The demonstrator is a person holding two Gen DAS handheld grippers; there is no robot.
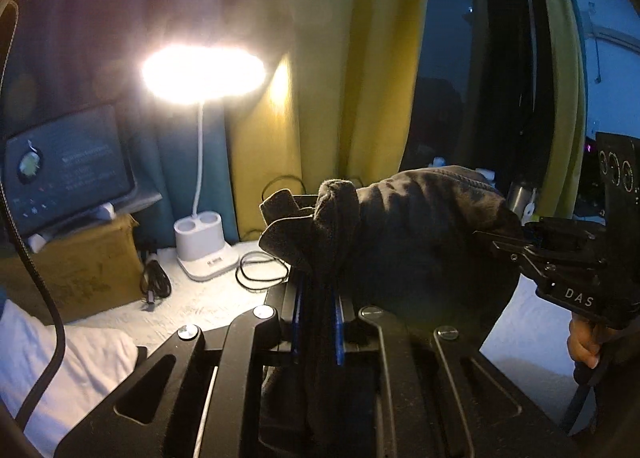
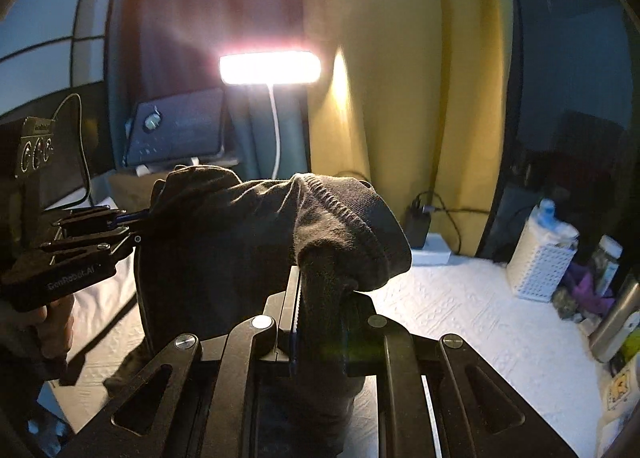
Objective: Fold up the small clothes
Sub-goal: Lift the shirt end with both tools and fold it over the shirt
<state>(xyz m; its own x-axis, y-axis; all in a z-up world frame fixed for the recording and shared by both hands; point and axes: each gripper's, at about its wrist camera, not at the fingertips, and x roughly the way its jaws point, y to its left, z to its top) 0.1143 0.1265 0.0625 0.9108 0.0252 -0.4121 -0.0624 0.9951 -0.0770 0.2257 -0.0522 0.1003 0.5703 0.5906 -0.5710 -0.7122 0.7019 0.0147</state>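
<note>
A small dark garment (image 1: 420, 226) hangs stretched in the air between both grippers, above the white textured cover (image 2: 460, 318). My left gripper (image 1: 318, 286) is shut on one bunched end, which spills over its blue-padded fingers. My right gripper (image 2: 320, 290) is shut on the other end, where a ribbed hem (image 2: 340, 202) folds over the fingertips. Each wrist view shows the other tool: the right gripper (image 1: 504, 242) pinches the cloth at the right edge of the left wrist view, with a hand below it. The left gripper (image 2: 132, 222) pinches the garment (image 2: 224, 242) at the left.
A lit white desk lamp (image 1: 204, 74) stands at the back beside a tablet (image 1: 68, 178) propped on a cardboard box (image 1: 72, 270). Black cables (image 1: 260, 270) lie near the lamp base. Yellow curtains hang behind. A white perforated basket (image 2: 540, 258) and a metal bottle (image 2: 612, 322) crowd the right side.
</note>
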